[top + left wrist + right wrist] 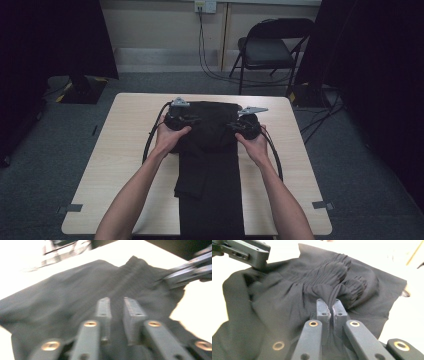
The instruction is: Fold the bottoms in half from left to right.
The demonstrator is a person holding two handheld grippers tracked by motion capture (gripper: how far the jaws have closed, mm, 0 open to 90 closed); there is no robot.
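A black garment (210, 165) with a gathered elastic waistband lies lengthwise down the middle of the light wooden table (125, 150); its lower end reaches the near edge. My right gripper (328, 301) is shut on a bunched fold of the waistband (332, 272), and the cloth rises in pleats from its jaws. At the garment's upper right sits that gripper (235, 126). My left gripper (117, 300) hovers over the dark fabric (62, 302) with a gap between its jaws and nothing pinched. It sits at the garment's upper left (192, 120). Each gripper's view shows the other gripper's jaws near the cloth's edge.
A black folding chair (270, 50) stands beyond the table's far edge, with cables running across the floor to a wall socket (205, 6). Dark curtains hang at both sides. Bare tabletop lies left and right of the garment, with tape marks at the near corners.
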